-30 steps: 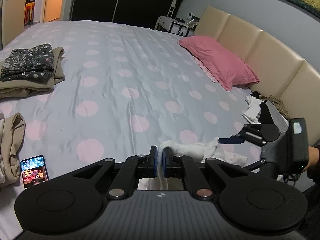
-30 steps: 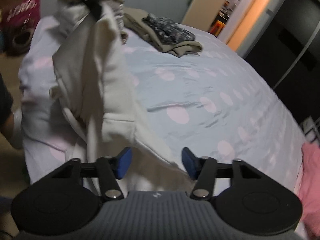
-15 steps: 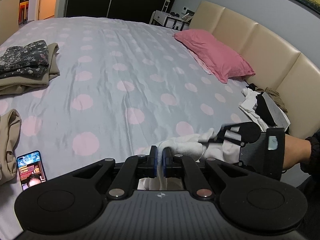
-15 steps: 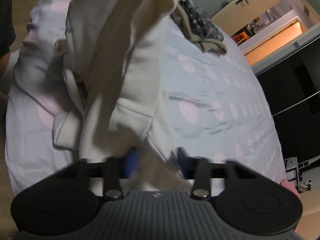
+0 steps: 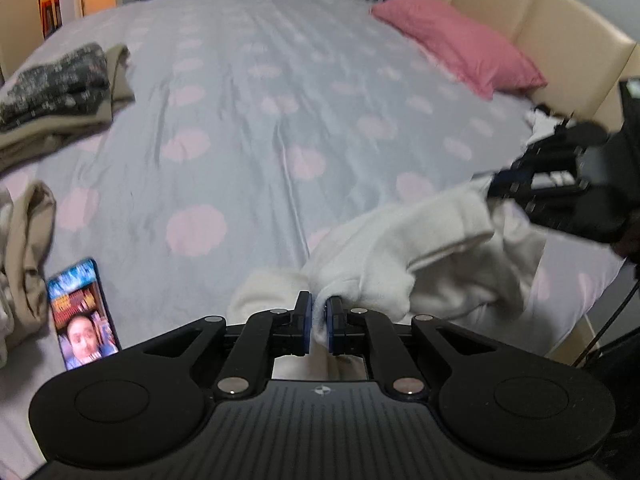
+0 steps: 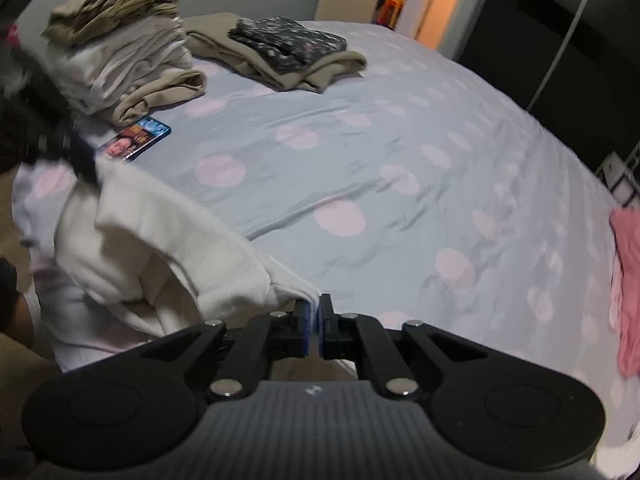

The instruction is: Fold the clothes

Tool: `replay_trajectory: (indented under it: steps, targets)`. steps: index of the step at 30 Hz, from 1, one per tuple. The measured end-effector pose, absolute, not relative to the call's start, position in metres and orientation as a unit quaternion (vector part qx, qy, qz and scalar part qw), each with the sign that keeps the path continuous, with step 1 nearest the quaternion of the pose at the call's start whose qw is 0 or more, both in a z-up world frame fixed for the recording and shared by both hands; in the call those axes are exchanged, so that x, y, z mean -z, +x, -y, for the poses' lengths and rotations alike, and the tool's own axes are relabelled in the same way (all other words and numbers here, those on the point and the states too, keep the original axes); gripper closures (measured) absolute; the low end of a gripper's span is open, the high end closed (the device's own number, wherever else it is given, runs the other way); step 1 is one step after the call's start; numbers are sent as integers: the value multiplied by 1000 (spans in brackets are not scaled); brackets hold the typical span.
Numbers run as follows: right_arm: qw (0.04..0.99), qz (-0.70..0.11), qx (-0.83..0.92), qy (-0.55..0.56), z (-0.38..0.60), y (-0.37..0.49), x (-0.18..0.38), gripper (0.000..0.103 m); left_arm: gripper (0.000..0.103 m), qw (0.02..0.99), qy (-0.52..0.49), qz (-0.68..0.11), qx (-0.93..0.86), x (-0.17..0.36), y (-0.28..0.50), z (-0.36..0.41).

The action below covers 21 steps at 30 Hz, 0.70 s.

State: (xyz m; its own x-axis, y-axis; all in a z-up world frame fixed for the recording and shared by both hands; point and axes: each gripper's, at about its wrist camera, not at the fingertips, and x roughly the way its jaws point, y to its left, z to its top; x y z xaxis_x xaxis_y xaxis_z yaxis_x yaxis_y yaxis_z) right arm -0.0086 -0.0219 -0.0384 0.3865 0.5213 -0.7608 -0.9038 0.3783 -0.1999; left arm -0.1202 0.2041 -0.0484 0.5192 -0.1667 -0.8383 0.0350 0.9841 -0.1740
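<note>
Both grippers are pinching the white garment at the bed edge: left gripper and right gripper each clamping a corner. Folded stacks are sitting done; this piece isn't folded yet.

Polka-dot bed, beige headboard

garment cream | sheet grey-blue (pink dots) | pillow pink

Blurred and cut-off parts

The pink pillow was cut by the frame's right edge; the other hand-held gripper, upper left, was motion-blurred.
</note>
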Motion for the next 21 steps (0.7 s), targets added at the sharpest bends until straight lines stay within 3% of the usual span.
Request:
replay_trajectory:
  steps: [7, 10, 11, 13, 21]
  targets:
    - [777, -327, -452, -292, 23, 0, 41, 98, 70, 848, -18, -527, 56, 79, -122, -180]
    - [777, -334, -454, -282, 25, 3, 41, 98, 68, 848, 2, -527, 55, 86, -124, -175]
    - [775, -337, -456, -279, 25, 3, 42, 98, 70, 853, 1, -520, 54, 87, -125, -175]
    - [771, -341, -460, -279, 25, 3, 43, 98, 95, 864, -6, -500, 55, 86, -129, -178]
    - [744, -346, -468, -328, 24, -3, 58, 98, 99, 880, -12, -472, 53, 68, -120, -181]
